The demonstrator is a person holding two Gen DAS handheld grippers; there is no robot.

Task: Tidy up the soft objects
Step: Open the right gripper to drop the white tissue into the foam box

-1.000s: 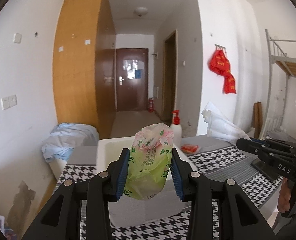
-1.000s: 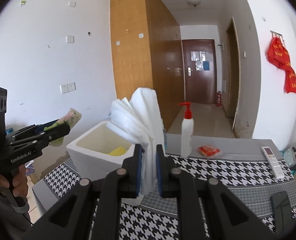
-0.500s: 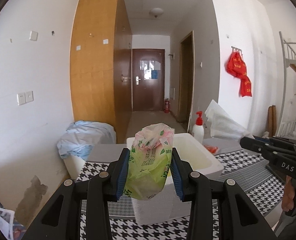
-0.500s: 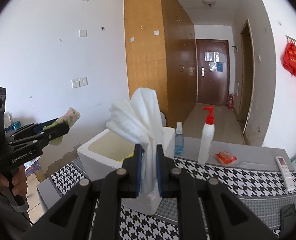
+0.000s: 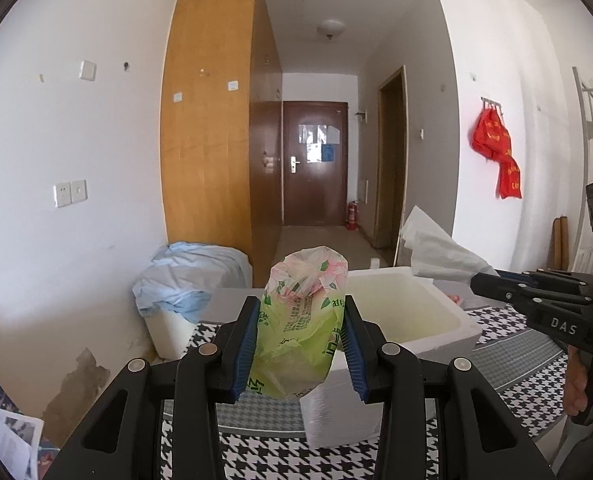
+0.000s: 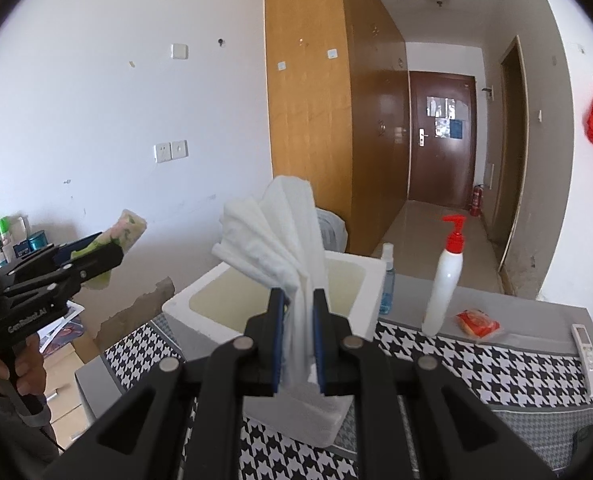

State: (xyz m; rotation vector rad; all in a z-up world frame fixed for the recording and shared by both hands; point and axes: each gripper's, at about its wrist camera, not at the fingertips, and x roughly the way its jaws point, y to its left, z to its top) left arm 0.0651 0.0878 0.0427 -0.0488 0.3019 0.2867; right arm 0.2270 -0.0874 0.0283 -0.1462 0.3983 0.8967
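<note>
My left gripper is shut on a green and pink floral plastic pack and holds it in the air in front of the white foam box. It also shows in the right wrist view at the left. My right gripper is shut on a bunch of white folded cloth, held above the foam box. In the left wrist view the right gripper is at the right with the cloth over the box's far right corner.
The box stands on a houndstooth-covered table. On it are a white pump bottle with red top, a small blue spray bottle, an orange packet and a remote. A blue cloth heap lies on a bin left of the table.
Both grippers have risen and pulled back toward the near left of the box. The box now appears lower and further right. Both still hold their items.
</note>
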